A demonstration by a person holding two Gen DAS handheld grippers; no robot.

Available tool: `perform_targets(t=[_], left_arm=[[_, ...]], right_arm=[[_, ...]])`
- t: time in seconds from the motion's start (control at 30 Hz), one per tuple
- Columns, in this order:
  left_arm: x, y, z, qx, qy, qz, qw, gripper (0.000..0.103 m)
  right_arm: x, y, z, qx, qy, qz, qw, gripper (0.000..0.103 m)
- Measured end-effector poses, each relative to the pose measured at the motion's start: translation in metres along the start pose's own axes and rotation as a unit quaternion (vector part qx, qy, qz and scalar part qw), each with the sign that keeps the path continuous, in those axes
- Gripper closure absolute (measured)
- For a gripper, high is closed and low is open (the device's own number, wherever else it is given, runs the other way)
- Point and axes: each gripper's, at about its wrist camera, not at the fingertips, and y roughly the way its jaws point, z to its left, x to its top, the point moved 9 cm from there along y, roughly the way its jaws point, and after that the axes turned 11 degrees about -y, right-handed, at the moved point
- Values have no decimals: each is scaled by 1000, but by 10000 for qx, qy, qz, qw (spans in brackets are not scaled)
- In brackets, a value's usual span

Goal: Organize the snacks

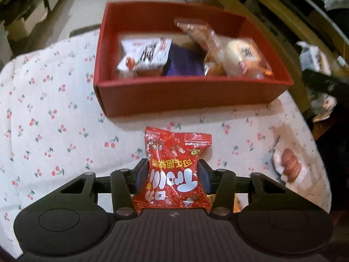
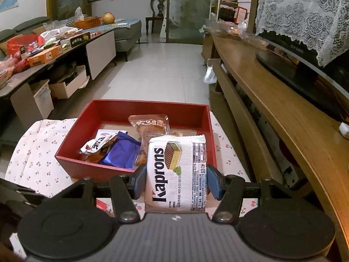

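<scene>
A red box (image 1: pixel 196 97) (image 2: pixel 87 168) stands on the cherry-print cloth and holds several snack packets, among them a white packet (image 1: pixel 146 54), a blue packet (image 1: pixel 185 61) (image 2: pixel 122 152) and a brown pastry packet (image 2: pixel 150 124). My left gripper (image 1: pixel 172 174) is shut on a red snack packet (image 1: pixel 174 170), held above the cloth in front of the box. My right gripper (image 2: pixel 176 179) is shut on a white Kaprons wafer packet (image 2: pixel 176 172), held near the box's front right corner. In the left wrist view the right gripper shows blurred at the right edge (image 1: pixel 322 80).
A packet with a sausage picture (image 1: pixel 290 166) lies on the cloth (image 1: pixel 43 109) at the right. A wooden TV stand (image 2: pixel 283 100) runs along the right. A cluttered low table (image 2: pixel 43 52) stands at the left, tiled floor (image 2: pixel 165 65) beyond the box.
</scene>
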Motion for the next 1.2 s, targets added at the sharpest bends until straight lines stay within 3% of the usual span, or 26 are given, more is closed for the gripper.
perform_targets(t=[0.1,0.17,0.23,0.33,0.43,0.57,0.67,0.8,0.83,0.87,1.2], left_arm=[[9,-16,-5,-183,-23,-168,9997,48],[17,-31,-10,-323,-30,-333,9989,66],[28,-44,-15,-472,-70,-506,9976,64],[40,-44,-18,-397,-37,-671,9969,64],[23,-25,-19,-454,24,-244,9987,55],[4,8,-30,-296,339,143,9989,25],[4,27,-33,-35,422,137,9990,16],[0,48,-24,263,416,172,9986,26],[-1,45,-25,353,529,131,9979,40],[-2,42,-26,306,577,135,9978,43],[9,-5,-15,-157,140,-242,9995,48]], right_arm=[[3,1,-1,-45,7,-27,10000,39],[7,4,-1,-76,10,-42,10000,39],[11,8,-1,-111,21,-55,9999,39],[15,15,1,-107,34,-28,9999,39],[12,18,5,-62,-28,33,10000,39],[7,17,6,-27,-22,99,9999,39],[0,18,11,48,-107,198,9997,39],[-8,23,16,74,-237,336,9991,39],[-8,23,18,76,-254,348,9990,39],[-9,23,18,76,-271,358,9990,39],[-8,19,15,-6,-188,284,9994,39]])
